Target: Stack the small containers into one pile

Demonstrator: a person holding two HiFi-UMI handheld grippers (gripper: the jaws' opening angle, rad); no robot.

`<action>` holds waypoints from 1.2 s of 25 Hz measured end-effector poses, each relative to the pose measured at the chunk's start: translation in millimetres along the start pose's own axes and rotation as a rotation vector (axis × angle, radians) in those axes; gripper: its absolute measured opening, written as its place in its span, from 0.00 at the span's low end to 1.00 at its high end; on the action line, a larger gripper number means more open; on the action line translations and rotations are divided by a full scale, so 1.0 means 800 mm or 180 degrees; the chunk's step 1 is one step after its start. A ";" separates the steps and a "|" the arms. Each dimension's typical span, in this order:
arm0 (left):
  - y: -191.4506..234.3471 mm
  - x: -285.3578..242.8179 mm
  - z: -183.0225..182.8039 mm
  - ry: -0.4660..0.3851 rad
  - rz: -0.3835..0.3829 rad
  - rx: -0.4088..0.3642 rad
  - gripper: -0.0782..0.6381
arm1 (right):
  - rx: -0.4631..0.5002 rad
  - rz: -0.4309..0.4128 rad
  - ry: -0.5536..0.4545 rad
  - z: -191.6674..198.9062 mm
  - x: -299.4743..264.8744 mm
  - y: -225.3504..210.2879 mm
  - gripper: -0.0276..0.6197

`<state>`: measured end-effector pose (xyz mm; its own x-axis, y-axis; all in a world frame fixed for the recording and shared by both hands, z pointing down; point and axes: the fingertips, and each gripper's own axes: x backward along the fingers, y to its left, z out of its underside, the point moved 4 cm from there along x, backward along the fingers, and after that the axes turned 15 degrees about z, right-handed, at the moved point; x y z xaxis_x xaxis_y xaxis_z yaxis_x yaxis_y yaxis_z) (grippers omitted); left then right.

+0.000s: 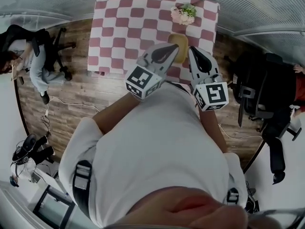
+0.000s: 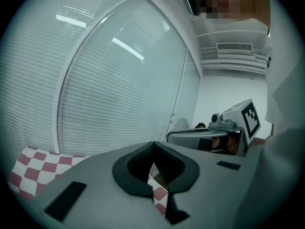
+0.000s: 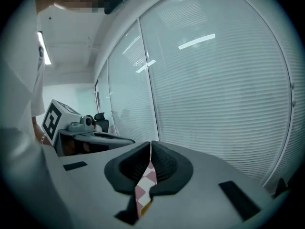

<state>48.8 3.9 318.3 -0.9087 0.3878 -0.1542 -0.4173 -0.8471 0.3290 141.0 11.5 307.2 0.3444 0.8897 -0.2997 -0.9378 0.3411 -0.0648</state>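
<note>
A yellow container (image 1: 180, 39) sits on the table with the pink-and-white checked cloth (image 1: 128, 27), partly hidden behind my grippers. Both grippers are held up in front of my chest, well above the table and side by side. The left gripper (image 1: 170, 48) has its jaws closed together with nothing in them; in the left gripper view (image 2: 153, 147) only a sliver of checked cloth shows below the tips. The right gripper (image 1: 197, 51) is shut and empty too, and its own view (image 3: 150, 147) looks at the window blinds. No other small containers are visible.
A bunch of pink flowers (image 1: 184, 14) lies on the cloth beyond the container. Office chairs stand left (image 1: 55, 46) and right (image 1: 259, 92) of the table on the wood floor. A seated person (image 1: 28, 56) is at the far left. Blinds line the far wall.
</note>
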 end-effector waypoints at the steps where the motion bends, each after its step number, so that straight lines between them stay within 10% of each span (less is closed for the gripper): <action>1: -0.004 0.003 -0.008 -0.0028 0.0003 -0.0062 0.16 | 0.0015 -0.0025 -0.0052 -0.010 0.005 0.003 0.10; 10: -0.023 0.015 -0.045 -0.0212 -0.0004 -0.0391 0.16 | 0.0053 -0.0267 -0.0284 -0.044 0.021 0.032 0.09; 30: -0.033 0.020 -0.046 -0.0332 0.0004 -0.0265 0.16 | 0.0105 -0.0292 -0.0336 -0.059 0.034 0.033 0.09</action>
